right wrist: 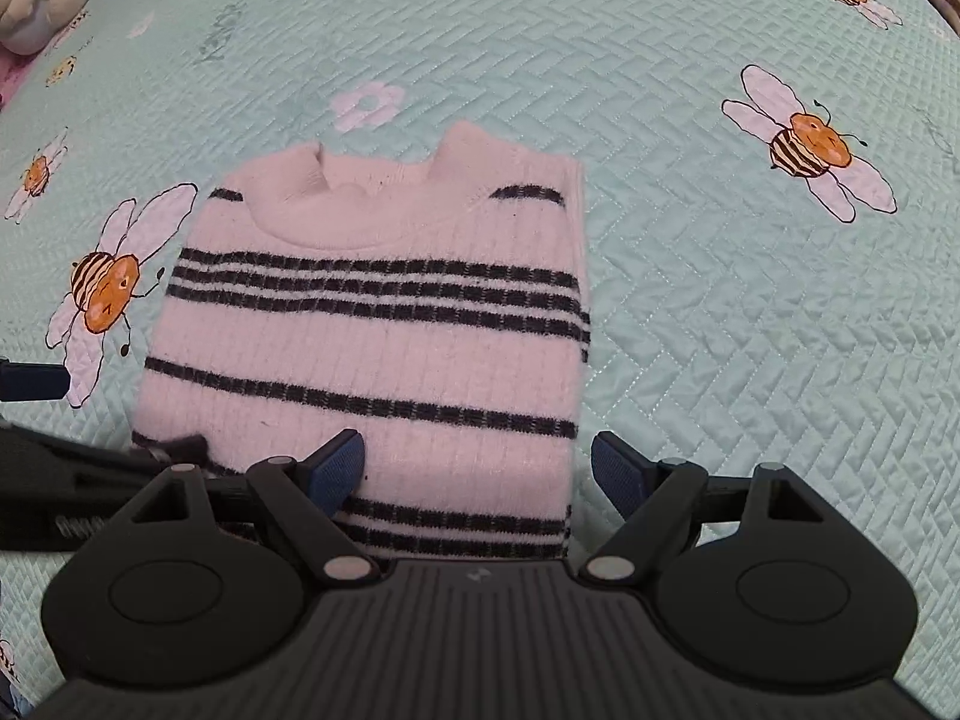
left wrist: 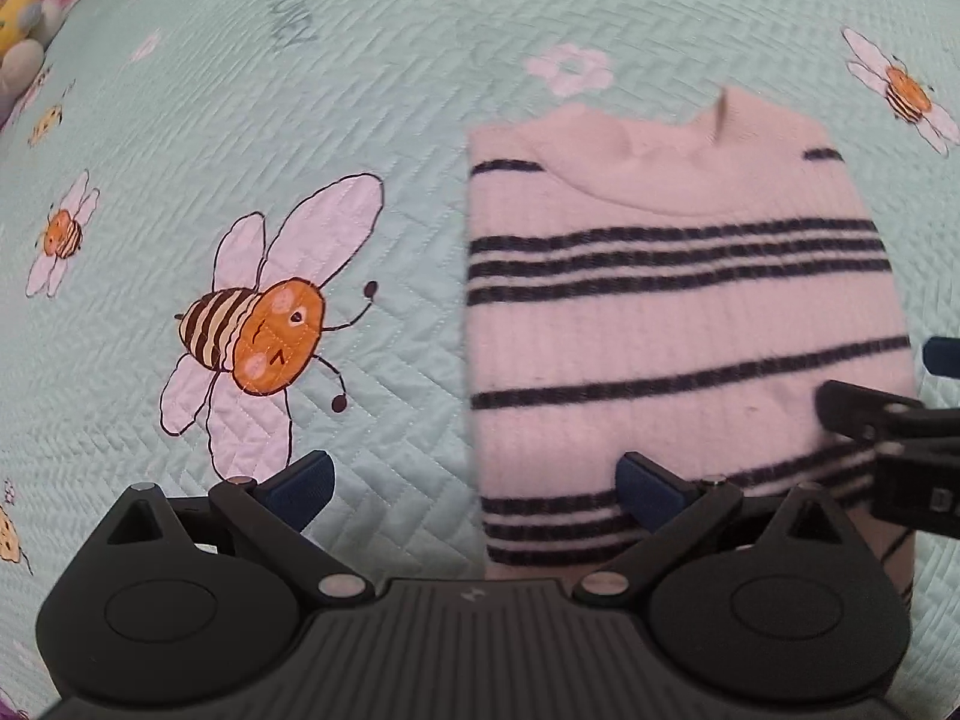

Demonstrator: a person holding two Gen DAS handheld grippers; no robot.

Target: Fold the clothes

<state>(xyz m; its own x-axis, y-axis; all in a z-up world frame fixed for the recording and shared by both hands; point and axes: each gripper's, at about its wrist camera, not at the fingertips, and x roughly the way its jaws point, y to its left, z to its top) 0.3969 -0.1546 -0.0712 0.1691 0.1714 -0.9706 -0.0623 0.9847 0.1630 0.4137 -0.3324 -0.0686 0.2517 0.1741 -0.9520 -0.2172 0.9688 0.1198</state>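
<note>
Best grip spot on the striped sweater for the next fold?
Probably the hem corners nearest the grippers. The sweater lies flat, sides already folded in, collar far, hem near. Come in low from the near side: left gripper at the left corner, right gripper at the right corner. Both are open and straddle those edges.

A soft, fuzzy pink knitted sweater with thin dark blue stripes (right wrist: 384,324) lies flat on the bed. It is folded into a neat box shape, with both sides tucked in and straight. The round pink collar is at the far end and the striped bottom edge is at the near end. Three stripes run close together across the chest, and one runs alone lower down.
</note>
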